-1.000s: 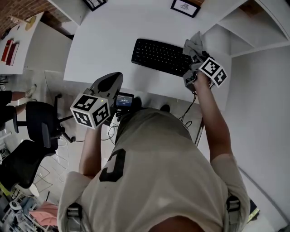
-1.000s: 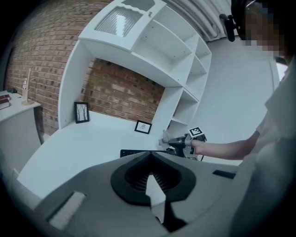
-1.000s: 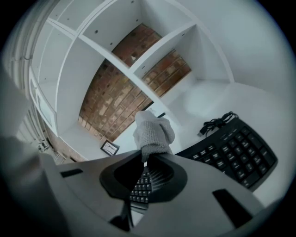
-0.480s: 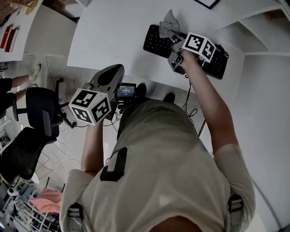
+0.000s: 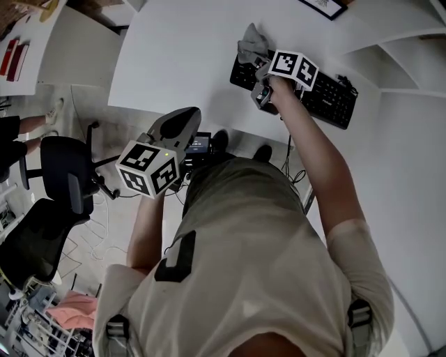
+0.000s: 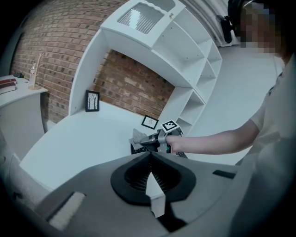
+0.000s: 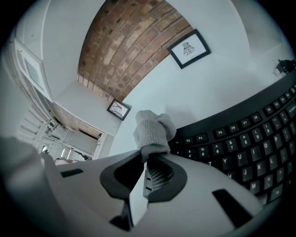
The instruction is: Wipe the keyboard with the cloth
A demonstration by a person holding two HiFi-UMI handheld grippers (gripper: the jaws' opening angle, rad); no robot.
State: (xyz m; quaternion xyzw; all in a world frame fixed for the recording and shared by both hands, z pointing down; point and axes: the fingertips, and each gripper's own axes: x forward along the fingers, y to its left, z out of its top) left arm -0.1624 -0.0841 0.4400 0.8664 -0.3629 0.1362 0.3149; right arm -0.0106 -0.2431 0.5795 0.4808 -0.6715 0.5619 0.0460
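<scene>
A black keyboard lies on the white desk at the upper right of the head view. My right gripper is shut on a grey cloth, which bunches over the keyboard's left end. In the right gripper view the cloth sticks up from the closed jaws, with the keyboard keys to its right. My left gripper hangs below the desk's front edge, shut and holding nothing. In the left gripper view the right gripper and the cloth show far off.
A framed picture stands behind the keyboard; two framed pictures lean on the brick wall. White shelves rise at the desk's right. A black office chair stands on the floor at the left. A cable hangs off the desk.
My right gripper has swept the cloth leftward across the keyboard, from its right end to its left end. The left gripper has barely moved.
</scene>
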